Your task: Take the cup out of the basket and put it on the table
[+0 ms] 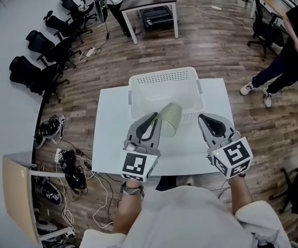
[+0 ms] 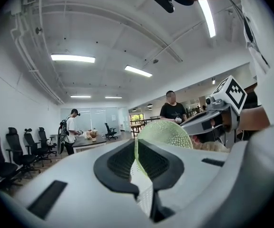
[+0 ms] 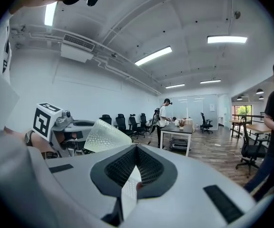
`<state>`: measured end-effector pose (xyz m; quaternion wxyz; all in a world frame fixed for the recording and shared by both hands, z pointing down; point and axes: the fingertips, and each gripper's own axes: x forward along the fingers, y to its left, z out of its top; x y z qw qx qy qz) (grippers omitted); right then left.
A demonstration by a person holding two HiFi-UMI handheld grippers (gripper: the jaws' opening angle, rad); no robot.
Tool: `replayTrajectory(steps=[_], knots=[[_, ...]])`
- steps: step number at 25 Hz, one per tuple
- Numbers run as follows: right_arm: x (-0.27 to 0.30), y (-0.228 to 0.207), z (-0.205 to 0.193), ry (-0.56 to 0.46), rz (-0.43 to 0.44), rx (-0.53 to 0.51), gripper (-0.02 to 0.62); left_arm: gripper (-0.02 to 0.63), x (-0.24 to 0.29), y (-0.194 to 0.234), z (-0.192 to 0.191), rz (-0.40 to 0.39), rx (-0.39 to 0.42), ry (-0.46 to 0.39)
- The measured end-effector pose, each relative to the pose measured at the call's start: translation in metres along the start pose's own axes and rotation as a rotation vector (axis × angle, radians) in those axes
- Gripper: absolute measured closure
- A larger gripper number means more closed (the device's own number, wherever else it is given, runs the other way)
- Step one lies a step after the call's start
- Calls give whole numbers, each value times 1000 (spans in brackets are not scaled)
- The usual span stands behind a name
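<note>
A pale green, dotted cup (image 1: 170,119) hangs tilted over the white table (image 1: 113,143), just in front of the near wall of the white perforated basket (image 1: 138,94). My left gripper (image 1: 154,118) is shut on its rim. In the left gripper view the cup's wall (image 2: 165,133) runs between the two black pads of my left gripper (image 2: 137,146). My right gripper (image 1: 204,119) hovers to the right of the cup, apart from it, jaws together and holding nothing. From the right gripper view, my right gripper (image 3: 136,148) looks past the cup (image 3: 106,136) at its left.
The basket looks empty inside. Office chairs (image 1: 45,50) and loose cables (image 1: 71,169) line the floor to the left. A dark desk (image 1: 149,1) stands behind, and a person (image 1: 288,56) is at the far right. A wooden shelf (image 1: 17,190) stands at the near left.
</note>
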<state>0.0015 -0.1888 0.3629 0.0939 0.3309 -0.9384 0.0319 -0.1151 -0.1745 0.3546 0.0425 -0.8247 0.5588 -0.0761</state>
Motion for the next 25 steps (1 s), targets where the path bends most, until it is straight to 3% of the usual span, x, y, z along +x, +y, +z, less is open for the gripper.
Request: replayTrajectory(steps=[9,25], knots=[[-6,-2,6,-2,-9,-32,580,581,-11,4,20,35,0,-58],[-8,-6,6,-11,-15,-30,580,581,-7,-3,24,20,7,-48]])
